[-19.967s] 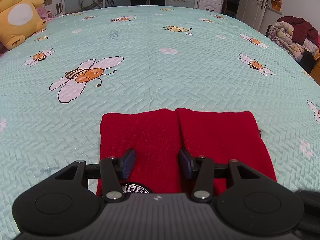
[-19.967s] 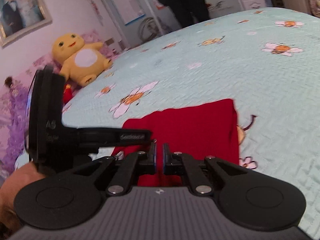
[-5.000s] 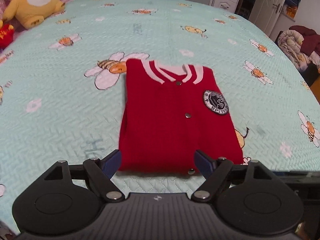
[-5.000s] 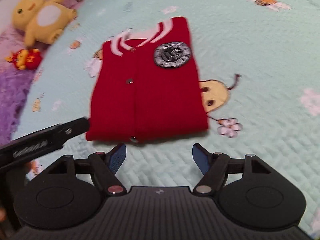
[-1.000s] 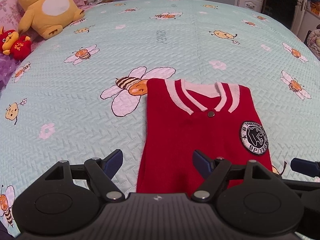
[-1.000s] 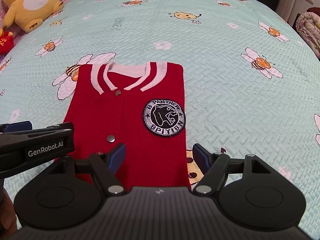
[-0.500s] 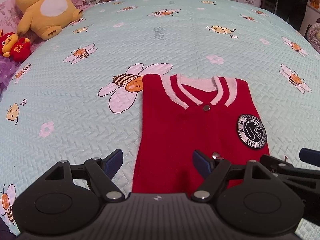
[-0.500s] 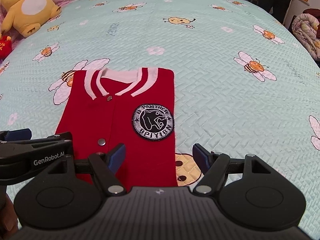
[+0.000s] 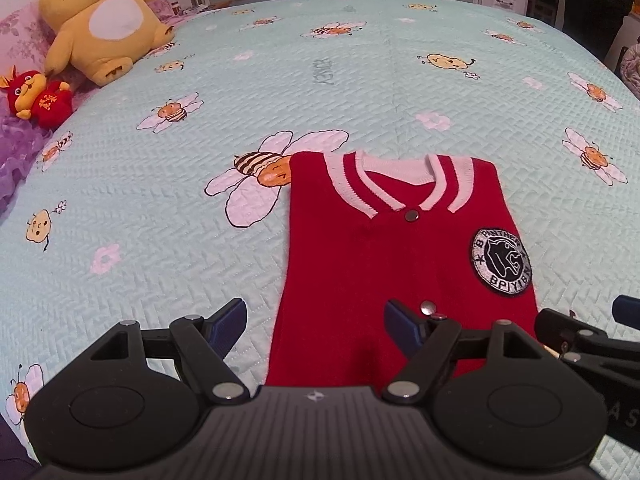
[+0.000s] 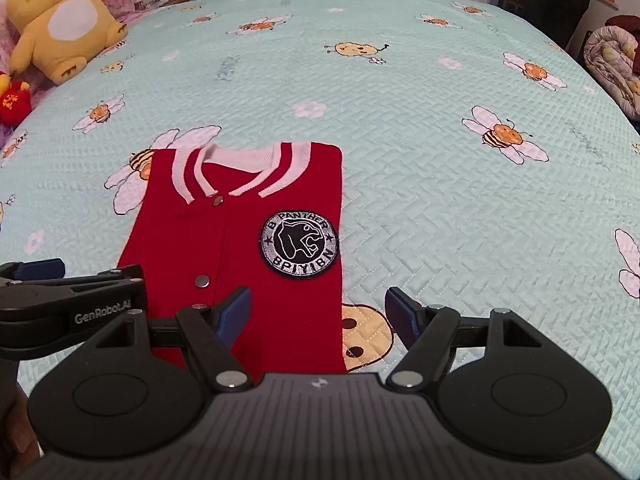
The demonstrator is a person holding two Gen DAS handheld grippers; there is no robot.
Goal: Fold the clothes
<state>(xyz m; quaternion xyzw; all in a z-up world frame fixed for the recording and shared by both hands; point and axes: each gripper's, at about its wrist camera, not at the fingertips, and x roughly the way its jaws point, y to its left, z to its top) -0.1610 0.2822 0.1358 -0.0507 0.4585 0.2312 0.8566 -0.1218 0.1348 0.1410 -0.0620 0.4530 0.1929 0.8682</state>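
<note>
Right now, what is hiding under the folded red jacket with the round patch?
The red knit jacket lies on the mint bee-print quilt. It covers part of a printed bee and a yellow cartoon figure. Anything else beneath is hidden.

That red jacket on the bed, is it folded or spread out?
Folded. The red jacket lies as a neat rectangle, collar up, no sleeves showing.

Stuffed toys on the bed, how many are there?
2. The big yellow plush sits at the far left corner of the bed; the small red plush lies just nearer, beside it. Others may be out of view.
</note>
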